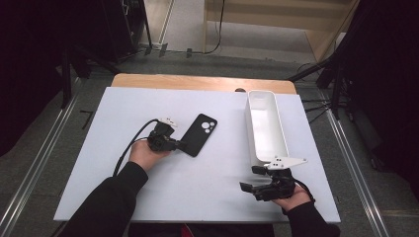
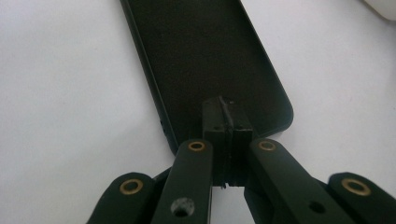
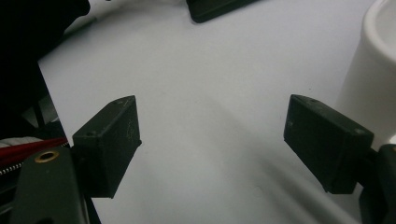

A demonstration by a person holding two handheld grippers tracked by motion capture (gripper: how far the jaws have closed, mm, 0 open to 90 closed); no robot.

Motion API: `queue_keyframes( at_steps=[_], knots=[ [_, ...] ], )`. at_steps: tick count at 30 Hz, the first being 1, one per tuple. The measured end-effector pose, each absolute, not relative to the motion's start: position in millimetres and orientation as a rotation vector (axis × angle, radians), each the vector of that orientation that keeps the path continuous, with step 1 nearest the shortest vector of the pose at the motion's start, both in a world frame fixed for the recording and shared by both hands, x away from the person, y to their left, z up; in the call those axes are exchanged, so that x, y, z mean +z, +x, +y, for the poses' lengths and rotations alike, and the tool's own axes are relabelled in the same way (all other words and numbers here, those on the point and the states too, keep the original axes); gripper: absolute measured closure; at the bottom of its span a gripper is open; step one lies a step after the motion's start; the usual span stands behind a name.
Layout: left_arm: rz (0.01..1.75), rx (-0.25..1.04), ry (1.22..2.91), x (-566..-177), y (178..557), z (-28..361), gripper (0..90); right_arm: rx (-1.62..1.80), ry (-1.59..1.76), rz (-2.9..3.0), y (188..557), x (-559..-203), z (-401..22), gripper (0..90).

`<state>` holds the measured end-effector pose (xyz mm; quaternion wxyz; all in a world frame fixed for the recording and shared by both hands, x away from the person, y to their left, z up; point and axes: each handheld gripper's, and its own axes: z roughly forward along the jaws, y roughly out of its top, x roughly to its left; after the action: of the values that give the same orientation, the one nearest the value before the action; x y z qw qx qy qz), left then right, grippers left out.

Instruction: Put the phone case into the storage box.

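Left gripper (image 1: 184, 145) is sitting left of centre in the high view, pointing right toward the phone case (image 1: 199, 134). Its jaws are pressed together and, in the left gripper view, the closed tips (image 2: 227, 122) are lying over the near end of the case (image 2: 205, 60), whose edge seems to be running between the pads. So it is pinching the case by its lower end; the rest of the case is stretching up and away from the tips, toward the top of that frame.

In the high view the case is lying black and slanted on the white table (image 1: 148, 187), camera-cutout end up and to the right, lower end at the jaw tips. The person's left hand (image 1: 146, 154) is gripping the tool body just below and left of the case.

Right gripper (image 1: 248, 178) is resting at lower right of the high view, jaws pointing left. They are standing spread wide: in the right gripper view the two pads (image 3: 109, 140) are well apart with bare table between them, pinching nothing. A corner of the case (image 3: 215, 8) is showing at the top edge there, well away from those pads.

White bin (image 1: 267, 126) is standing right of centre, long side running up the frame, its near end just above the right gripper. Its wall (image 3: 373, 74) is rising at the right edge of the right gripper view, just beside the right pad.
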<state>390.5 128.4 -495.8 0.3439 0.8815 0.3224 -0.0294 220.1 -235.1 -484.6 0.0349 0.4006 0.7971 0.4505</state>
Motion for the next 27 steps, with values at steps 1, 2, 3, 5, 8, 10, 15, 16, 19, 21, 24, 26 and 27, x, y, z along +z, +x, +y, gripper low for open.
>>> queue_keyframes(
  at_steps=[1, 2, 3, 5, 8, 10, 15, 16, 19, 21, 24, 26, 27],
  knots=[
    [0.850, -0.077, 2.286, -496, 389, 129, 88.9, 1.384, 1.230, 2.450, 220, -485, -235, 16.9],
    [0.840, -0.080, 2.293, -495, 388, 131, 88.9, 1.383, 1.231, 2.450, 220, -485, -235, 16.9],
    [0.847, -0.085, 2.290, -495, 387, 131, 88.9, 1.383, 1.231, 2.450, 220, -485, -235, 16.9],
    [0.848, -0.086, 2.294, -495, 385, 133, 88.9, 1.384, 1.228, 2.451, 220, -485, -235, 16.9],
    [0.851, -0.094, 2.290, -495, 381, 139, 88.9, 1.384, 1.230, 2.452, 220, -485, -235, 16.9],
    [0.851, -0.100, 2.295, -495, 380, 142, 88.9, 1.384, 1.230, 2.452, 220, -485, -235, 16.9],
    [0.861, -0.105, 2.290, -495, 373, 150, 88.9, 1.380, 1.232, 2.452, 220, -485, -235, 16.9],
    [0.866, -0.107, 2.287, -494, 372, 151, 88.9, 1.379, 1.232, 2.452, 220, -485, -235, 16.8],
    [0.863, -0.107, 2.296, -494, 368, 156, 88.9, 1.380, 1.230, 2.451, 220, -485, -235, 16.8],
    [0.865, -0.109, 2.300, -493, 365, 160, 88.9, 1.381, 1.233, 2.451, 220, -484, -235, 16.9],
    [0.866, -0.107, 2.301, -493, 360, 165, 88.8, 1.384, 1.230, 2.450, 220, -484, -235, 16.9],
    [0.867, -0.110, 2.304, -493, 357, 169, 88.9, 1.384, 1.230, 2.450, 220, -484, -235, 16.9],
    [0.870, -0.111, 2.303, -493, 356, 170, 88.8, 1.384, 1.229, 2.450, 220, -484, -235, 16.9]
  ],
)
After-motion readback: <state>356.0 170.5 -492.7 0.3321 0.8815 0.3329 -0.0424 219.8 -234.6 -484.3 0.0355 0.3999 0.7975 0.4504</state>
